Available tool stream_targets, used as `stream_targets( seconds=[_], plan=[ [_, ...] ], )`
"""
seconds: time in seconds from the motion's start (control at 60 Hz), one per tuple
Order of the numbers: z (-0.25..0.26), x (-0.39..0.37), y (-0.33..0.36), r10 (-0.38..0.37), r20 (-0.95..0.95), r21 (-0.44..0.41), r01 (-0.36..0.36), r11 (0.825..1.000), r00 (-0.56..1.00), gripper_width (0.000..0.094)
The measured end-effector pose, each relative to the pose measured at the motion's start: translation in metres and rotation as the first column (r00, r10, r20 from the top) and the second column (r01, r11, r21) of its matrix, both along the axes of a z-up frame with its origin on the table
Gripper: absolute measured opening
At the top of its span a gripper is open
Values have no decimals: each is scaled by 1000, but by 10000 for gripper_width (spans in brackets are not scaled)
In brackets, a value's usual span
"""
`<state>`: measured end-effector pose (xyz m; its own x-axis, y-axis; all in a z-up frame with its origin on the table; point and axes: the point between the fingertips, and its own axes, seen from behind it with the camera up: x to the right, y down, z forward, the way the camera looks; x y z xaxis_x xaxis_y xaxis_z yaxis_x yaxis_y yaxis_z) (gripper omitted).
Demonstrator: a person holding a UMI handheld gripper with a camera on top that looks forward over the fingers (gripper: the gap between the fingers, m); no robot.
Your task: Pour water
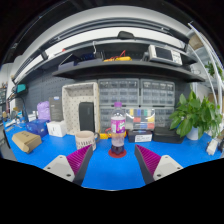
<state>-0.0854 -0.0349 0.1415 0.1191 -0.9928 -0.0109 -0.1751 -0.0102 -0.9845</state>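
A bottle (118, 131) is seen standing upright on a blue table (110, 168), its long axis vertical and its capped top pointing straight up; it is placed ahead of the gripper (112, 160), on the line between the two fingers but beyond their tips, and is not touched by either. Whether liquid is held inside cannot be told; only a reddish band around its lower part and a paler upper part are made out. The gripper is held released, its pink pads (78, 157) spread wide apart with bare table between them. Just to the left of the bottle a small pale cup (85, 139) is set on the table, its contents hidden. Farther left, a brown box (27, 141) lies tilted, and a white box (57, 128) is placed behind it near a purple container (43, 110). Behind the bottle, a cabinet of small drawers (138, 95) is ranged against the wall, beside a dark arched panel (86, 116). To the right a green plant (198, 113) is seen, and shelves (120, 68) loaded with equipment are fixed above.
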Motion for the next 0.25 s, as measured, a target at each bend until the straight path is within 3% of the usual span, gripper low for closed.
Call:
stream_targets(
  seconds=[0.25],
  plan=[
    [34, -7, 2, -21, 56, 13, 21, 1000, 998, 868]
  ],
)
